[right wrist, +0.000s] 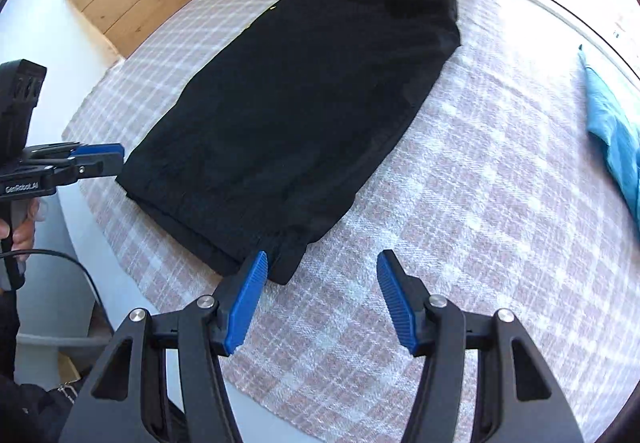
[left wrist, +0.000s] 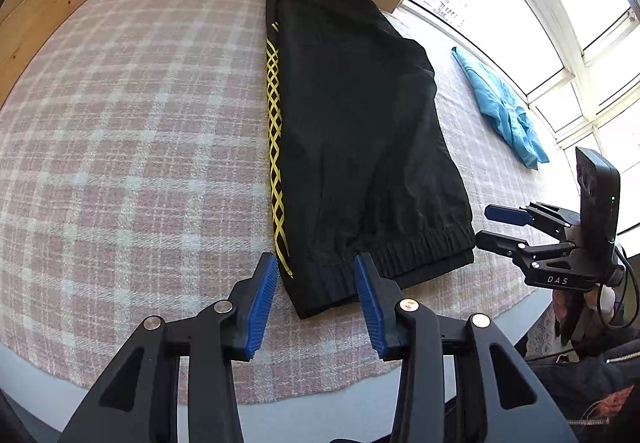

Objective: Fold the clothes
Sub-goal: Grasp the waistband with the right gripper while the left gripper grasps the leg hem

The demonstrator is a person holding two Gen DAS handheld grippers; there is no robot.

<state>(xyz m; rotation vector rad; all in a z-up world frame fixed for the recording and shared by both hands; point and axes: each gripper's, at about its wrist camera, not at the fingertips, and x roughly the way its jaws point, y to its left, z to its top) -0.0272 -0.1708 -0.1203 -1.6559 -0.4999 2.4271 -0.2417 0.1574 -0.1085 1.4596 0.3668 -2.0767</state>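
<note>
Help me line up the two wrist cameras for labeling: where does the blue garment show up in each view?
Left wrist view: the blue garment lies crumpled at the right, beyond the black pants, near the window.
Right wrist view: the blue garment is cut off at the far right edge, right of the black pants.
Shared landmark: the black pants on the pink plaid cloth, with the ribbed cuffs nearest both cameras.

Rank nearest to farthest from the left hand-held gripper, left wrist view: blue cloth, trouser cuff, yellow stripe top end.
From the left hand-held gripper:
1. Trouser cuff, right at the fingertips, near table edge.
2. Blue cloth, far right, by the window.
3. Yellow stripe top end, far end of the trousers.
</note>
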